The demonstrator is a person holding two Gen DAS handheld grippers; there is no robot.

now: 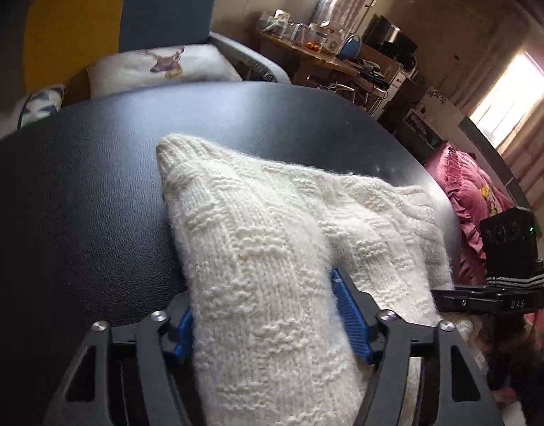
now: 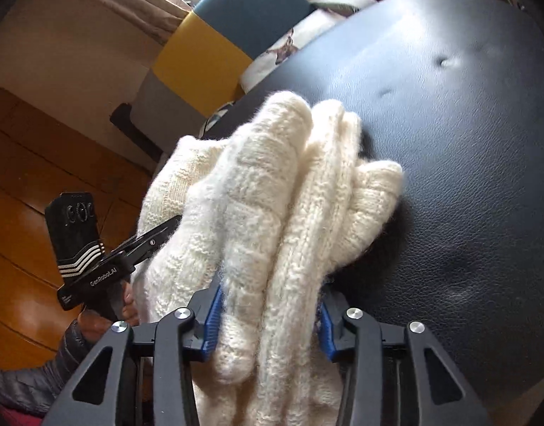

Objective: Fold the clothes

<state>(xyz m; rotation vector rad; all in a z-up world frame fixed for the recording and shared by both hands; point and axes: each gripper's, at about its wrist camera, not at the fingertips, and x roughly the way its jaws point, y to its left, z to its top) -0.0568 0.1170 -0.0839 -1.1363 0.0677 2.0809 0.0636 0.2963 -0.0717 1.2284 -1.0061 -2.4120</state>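
Observation:
A cream knitted sweater (image 1: 257, 234) lies bunched on the black leather-look tabletop (image 1: 76, 195). In the left wrist view a thick fold of it runs back between the blue pads (image 1: 350, 316), and my left gripper (image 1: 268, 323) is shut on it. In the right wrist view several rolled folds of the sweater (image 2: 272, 220) fill the space between the pads (image 2: 211, 319), with my right gripper (image 2: 268, 323) shut on them. Both grippers hold the garment at the near table edge, side by side. Their fingertips are buried in the knit.
Beyond the table stand a yellow and teal sofa (image 1: 123, 10) with a deer-print cushion (image 1: 162, 65), a cluttered wooden desk (image 1: 325, 56) and a pink cloth (image 1: 467, 198). A wooden floor (image 2: 30, 195) lies left of the table. A hand and dark sleeve (image 2: 94, 330) hold the left gripper's handle.

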